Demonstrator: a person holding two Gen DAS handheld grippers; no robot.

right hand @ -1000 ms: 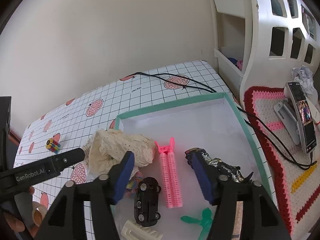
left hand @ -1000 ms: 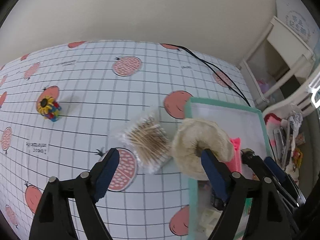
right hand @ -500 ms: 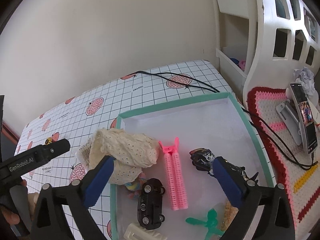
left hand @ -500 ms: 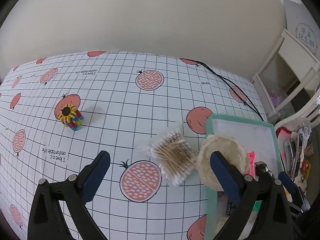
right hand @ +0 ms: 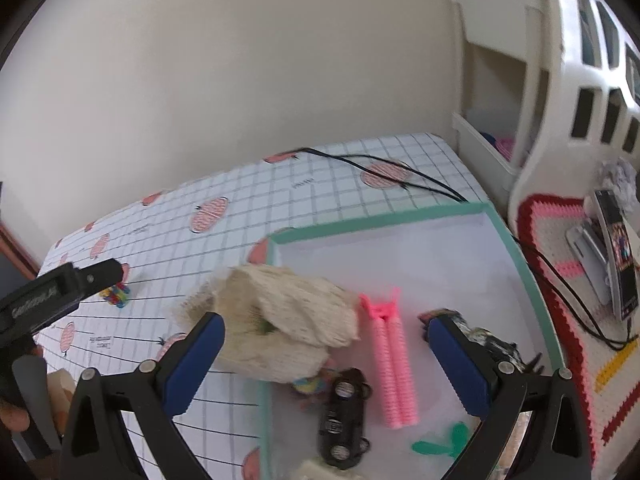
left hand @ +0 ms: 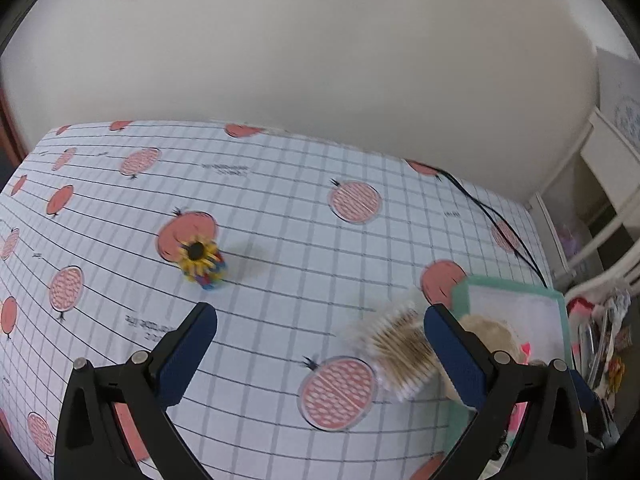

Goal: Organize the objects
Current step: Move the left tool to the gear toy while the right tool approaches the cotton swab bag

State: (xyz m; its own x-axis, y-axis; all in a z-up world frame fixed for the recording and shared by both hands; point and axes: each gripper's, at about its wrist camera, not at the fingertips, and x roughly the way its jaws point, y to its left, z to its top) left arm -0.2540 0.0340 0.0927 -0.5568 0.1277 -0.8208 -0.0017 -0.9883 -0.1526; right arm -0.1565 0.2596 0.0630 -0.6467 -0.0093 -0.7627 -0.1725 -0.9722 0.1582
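A green-rimmed white tray (right hand: 376,222) (left hand: 520,285) sits on the table's right side. A cream knitted hat (right hand: 288,328) (left hand: 494,332) drapes over its left rim. Inside lie a pink hair clip (right hand: 392,364), a black toy car (right hand: 344,416), a dark wrapped item (right hand: 486,340) and a green propeller (right hand: 444,442). A pack of cotton swabs (left hand: 400,354) lies beside the tray. A sunflower block toy (left hand: 202,260) (right hand: 116,294) stands farther left. My left gripper (left hand: 320,354) is open above the cloth, empty. My right gripper (right hand: 326,364) is open over the tray.
A black cable (left hand: 492,216) runs across the back right of the pomegranate-print tablecloth (left hand: 280,216). White shelving (right hand: 560,92) and a crocheted mat with a phone (right hand: 616,256) stand to the right. A hand (right hand: 16,412) holds the left gripper.
My left gripper has drawn back and swung left, so the block toy sits nearer the middle and the tray at the right edge. My right gripper opened wide and pulled back slightly.
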